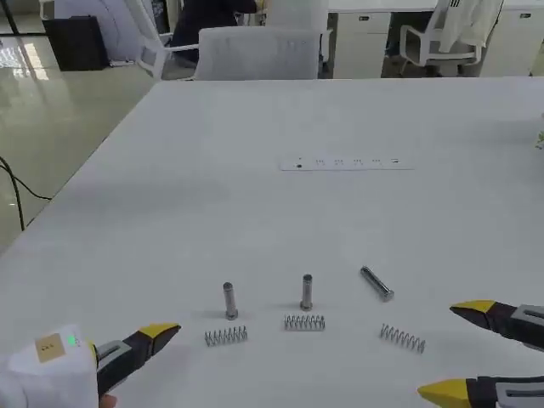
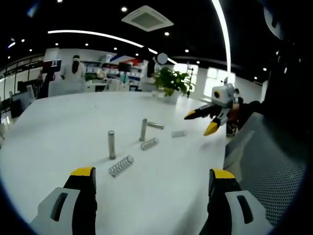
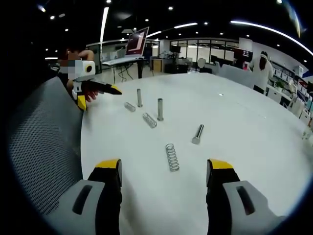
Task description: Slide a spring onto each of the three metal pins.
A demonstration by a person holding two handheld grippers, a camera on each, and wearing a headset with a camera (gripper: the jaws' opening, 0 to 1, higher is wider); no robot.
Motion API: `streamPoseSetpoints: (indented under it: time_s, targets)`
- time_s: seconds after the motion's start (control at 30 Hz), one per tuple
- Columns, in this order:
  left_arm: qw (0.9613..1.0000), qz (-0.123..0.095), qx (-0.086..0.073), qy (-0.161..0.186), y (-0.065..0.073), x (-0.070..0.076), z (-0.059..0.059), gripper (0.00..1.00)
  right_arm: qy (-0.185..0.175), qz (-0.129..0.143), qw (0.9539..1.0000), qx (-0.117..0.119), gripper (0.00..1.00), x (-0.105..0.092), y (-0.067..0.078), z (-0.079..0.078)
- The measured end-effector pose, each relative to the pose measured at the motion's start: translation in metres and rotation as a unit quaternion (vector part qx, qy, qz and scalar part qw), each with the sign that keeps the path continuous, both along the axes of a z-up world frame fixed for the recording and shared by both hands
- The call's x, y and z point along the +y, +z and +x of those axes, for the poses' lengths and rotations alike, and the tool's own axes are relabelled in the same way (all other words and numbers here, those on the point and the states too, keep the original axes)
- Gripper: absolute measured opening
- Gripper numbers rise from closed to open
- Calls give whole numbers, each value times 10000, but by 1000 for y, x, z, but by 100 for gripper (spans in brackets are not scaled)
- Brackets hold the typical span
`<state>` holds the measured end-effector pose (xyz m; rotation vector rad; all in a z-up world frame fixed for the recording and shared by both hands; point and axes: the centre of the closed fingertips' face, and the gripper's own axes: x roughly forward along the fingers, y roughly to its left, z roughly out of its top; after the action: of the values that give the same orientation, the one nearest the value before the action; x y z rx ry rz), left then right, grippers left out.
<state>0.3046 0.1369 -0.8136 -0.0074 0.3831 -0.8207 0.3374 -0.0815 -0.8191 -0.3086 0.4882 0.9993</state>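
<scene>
Left gripper (image 2: 152, 174) and right gripper (image 3: 164, 164) are both gaping wide, carrying nothing. The middle spring (image 1: 304, 322) is lying just in front of the middle pin (image 1: 307, 291), which is standing upright. Right of that pin, the fallen pin (image 1: 376, 283) is lying flat. The next move is probably calling for a light pinch near one end of the spring, with the bore lining up over the pin's tip.

We see white table (image 1: 255, 170). Mid pin (image 1: 307, 291), left pin (image 1: 229, 301) upright; right pin (image 1: 376, 284) lying. Left spring (image 1: 226, 337), mid spring (image 1: 304, 322), right spring (image 1: 402, 337) before mid pin; strip (image 1: 344, 163) well behind.
</scene>
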Motion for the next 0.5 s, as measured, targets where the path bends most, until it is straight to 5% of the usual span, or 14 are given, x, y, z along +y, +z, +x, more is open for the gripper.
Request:
streamPoseSetpoints:
  time_s: [0.5]
  targets:
    - [10000, 21, 8, 22, 0, 0, 0, 92, -40, 35, 10000, 45, 68, -1, -1, 1]
